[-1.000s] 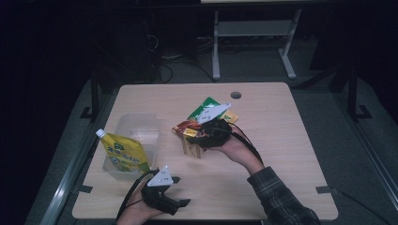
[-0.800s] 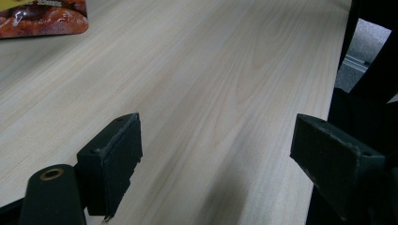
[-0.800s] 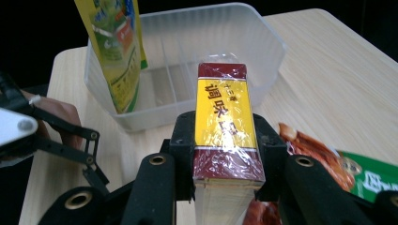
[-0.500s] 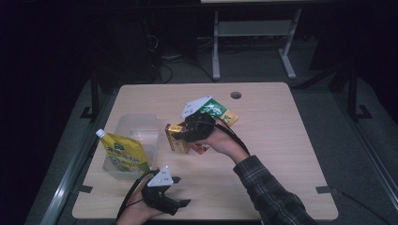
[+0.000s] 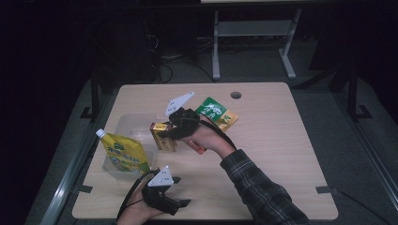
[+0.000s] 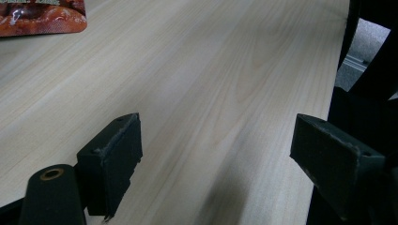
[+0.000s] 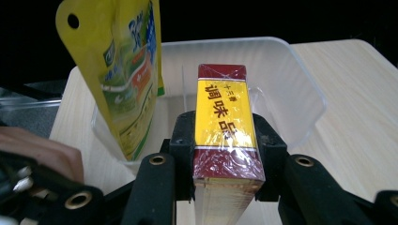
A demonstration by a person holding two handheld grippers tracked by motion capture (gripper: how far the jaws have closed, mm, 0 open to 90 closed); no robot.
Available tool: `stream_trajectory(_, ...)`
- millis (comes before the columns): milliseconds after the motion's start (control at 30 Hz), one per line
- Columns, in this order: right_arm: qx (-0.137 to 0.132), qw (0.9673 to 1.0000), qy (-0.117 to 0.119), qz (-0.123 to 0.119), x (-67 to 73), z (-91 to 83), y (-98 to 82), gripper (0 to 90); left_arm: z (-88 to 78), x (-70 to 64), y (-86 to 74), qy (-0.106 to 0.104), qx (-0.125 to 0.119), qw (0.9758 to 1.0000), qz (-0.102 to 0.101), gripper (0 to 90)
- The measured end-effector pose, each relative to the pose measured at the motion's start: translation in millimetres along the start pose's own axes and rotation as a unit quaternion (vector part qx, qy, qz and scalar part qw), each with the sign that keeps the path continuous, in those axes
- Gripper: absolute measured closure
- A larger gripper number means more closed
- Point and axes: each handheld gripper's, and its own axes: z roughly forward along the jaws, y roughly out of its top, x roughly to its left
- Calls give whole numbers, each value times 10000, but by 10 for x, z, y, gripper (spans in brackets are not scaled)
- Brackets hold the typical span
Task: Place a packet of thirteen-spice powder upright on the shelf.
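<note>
My right gripper (image 5: 165, 133) (image 7: 224, 143) is shut on a yellow and dark red box (image 5: 162, 136) (image 7: 225, 122), with a jaw pressed on each long side. It holds the box in the air at the near right rim of a clear plastic tub (image 5: 133, 123) (image 7: 291, 93). A yellow spouted pouch (image 5: 123, 152) (image 7: 124, 70) stands upright in the tub's near left corner. My left gripper (image 5: 180, 202) (image 6: 218, 164) rests low at the table's front edge, open, with bare wood between its jaws.
A green and orange packet (image 5: 217, 114) lies flat on the wooden table (image 5: 281, 154) behind the right hand. A red-brown packet (image 6: 42, 16) lies farther off in the left gripper view. The table has a round cable hole (image 5: 235, 95) at the back.
My right gripper has carried the box leftward and slightly up, from beside the green packet to the tub's rim. The left gripper has stayed where it was.
</note>
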Motion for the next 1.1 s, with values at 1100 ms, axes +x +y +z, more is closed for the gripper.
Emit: stream_trajectory(1100,-104,9987,394,-322,58,575,437,668,5,2,5,-16,18,10000,60,163)
